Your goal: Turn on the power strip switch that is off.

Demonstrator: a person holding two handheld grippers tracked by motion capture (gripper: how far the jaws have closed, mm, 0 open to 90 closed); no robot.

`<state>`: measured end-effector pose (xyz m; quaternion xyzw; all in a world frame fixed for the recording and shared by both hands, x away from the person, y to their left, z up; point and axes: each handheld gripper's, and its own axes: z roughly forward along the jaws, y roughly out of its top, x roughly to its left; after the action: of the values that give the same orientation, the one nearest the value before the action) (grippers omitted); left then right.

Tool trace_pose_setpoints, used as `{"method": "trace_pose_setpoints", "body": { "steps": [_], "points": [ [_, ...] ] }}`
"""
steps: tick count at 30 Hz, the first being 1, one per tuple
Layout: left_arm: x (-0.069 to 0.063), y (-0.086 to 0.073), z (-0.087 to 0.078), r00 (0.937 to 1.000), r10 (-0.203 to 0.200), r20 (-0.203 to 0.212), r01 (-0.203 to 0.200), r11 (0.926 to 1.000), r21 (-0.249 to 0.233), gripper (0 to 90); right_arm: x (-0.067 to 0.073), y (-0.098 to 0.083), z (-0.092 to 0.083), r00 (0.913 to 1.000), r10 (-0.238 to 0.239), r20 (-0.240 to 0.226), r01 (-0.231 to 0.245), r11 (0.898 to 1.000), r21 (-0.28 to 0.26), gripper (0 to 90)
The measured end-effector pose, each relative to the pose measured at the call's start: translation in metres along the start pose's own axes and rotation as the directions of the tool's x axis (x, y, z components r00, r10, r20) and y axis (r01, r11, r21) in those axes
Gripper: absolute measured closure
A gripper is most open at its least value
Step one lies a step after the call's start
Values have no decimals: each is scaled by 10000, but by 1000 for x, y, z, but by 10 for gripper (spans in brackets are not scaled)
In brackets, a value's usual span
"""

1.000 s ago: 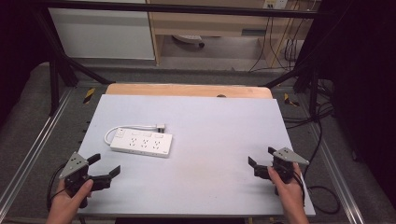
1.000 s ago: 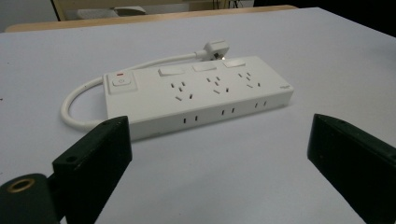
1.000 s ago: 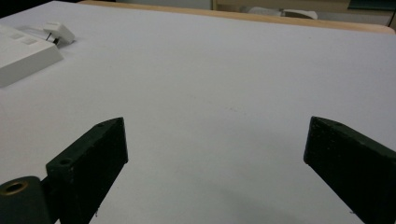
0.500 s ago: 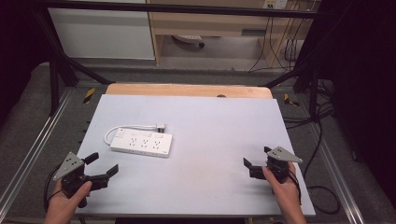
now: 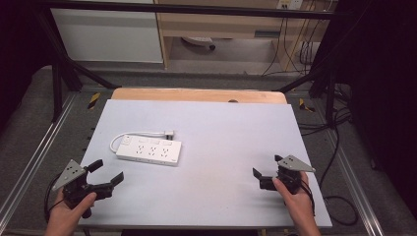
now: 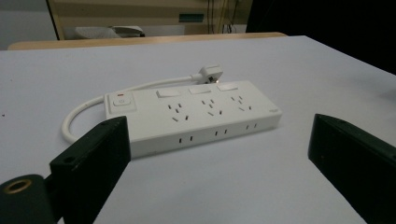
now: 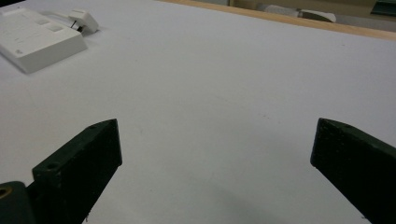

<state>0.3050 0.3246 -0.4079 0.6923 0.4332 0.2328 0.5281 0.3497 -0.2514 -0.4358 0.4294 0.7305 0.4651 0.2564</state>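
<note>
the table point(image 5: 221, 137) is pale grey-white with a wooden strip along its 12 o'clock edge, a black frame and dark floor around it. its top is bare on my right half.

the power strip point(image 5: 149, 151) lies flat on the table's left half, at roughly 9 o'clock from the table's middle, long side running about 9 to 3 and tilted a bit. white, three rows of sockets, a switch with a red dot at its 9 o'clock end. in the left gripper view the power strip point(image 6: 191, 114) sits straight ahead at 12 o'clock between my jaws, apart from them, nothing touching it.

my left gripper point(image 5: 104, 173) is at the table's 7 o'clock corner, in my left hand point(image 5: 69, 214), jaws spread wide and holding nothing, aimed toward 1 o'clock at the strip, near it but clear.

my right gripper point(image 5: 265, 169) is at about 5 o'clock on the table, in my right hand point(image 5: 295, 196), jaws spread wide, nothing held, aimed toward 10 o'clock. well apart from the strip. in the right gripper view the strip's end sits far off at 10 o'clock.

the cord point(image 5: 135, 134) loops out of the strip's 9 o'clock end and runs along its 12 o'clock side.

the plug point(image 5: 168, 132) lies on the table just beside the strip's 12 o'clock edge, at the cord's end.
</note>
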Motion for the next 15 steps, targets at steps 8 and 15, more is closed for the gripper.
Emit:
{"method": "trace_pose_setpoints", "body": {
  "steps": [8, 15],
  "points": [
    [5, 3, -2, 9998, -52, -208, 51, 10000, -47, 60, 3, 0, 1, 10000, -64, 23, 64, 10000, 64, 23],
    [9, 8, -3, 9988, -101, -476, 99, 9999, -47, 55, 3, 0, 2, 10000, -84, 22, 84, 9999, 110, 19]
  ]
}}
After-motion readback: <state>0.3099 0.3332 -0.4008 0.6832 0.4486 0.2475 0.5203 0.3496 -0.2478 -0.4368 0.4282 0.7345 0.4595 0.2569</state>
